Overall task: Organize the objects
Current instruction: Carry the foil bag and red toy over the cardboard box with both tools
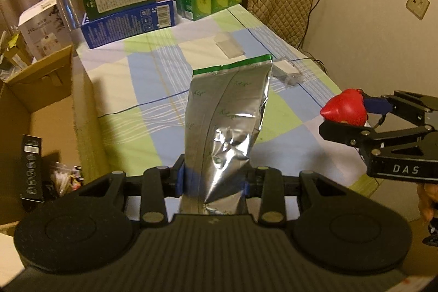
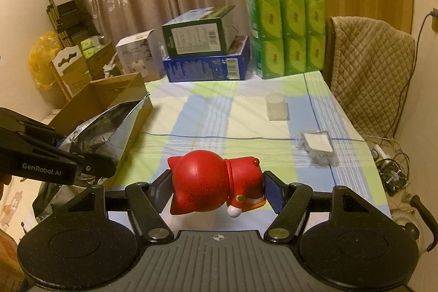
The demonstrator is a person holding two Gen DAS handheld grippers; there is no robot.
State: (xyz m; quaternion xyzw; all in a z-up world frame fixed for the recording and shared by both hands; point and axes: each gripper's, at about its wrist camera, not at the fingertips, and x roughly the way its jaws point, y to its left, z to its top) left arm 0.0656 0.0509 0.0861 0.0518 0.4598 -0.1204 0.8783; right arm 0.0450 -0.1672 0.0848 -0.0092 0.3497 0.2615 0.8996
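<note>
Left wrist: jaws pinch silver pouch point(image 1: 224, 122) upright; right jaws clamp red figurine point(image 2: 208, 182) sideways.

**Pouch and figurine both lifted off the bed**

You hold a crinkled silver foil pouch point(image 1: 224, 125) with a green top strip upright, clamped near its base. Your red cat-like figurine point(image 2: 208, 182) lies sideways, pinched head and base, above the checked sheet's point(image 2: 219, 111) near edge.

The pouch point(image 1: 227, 116) is crinkly, shiny silver foil, the red figurine point(image 2: 208, 182) looks like glossy smooth plastic, the tablecloth point(image 2: 219, 111) is matte checked fabric, and the cardboard box point(image 2: 109, 97) is plain dull brown.
</note>
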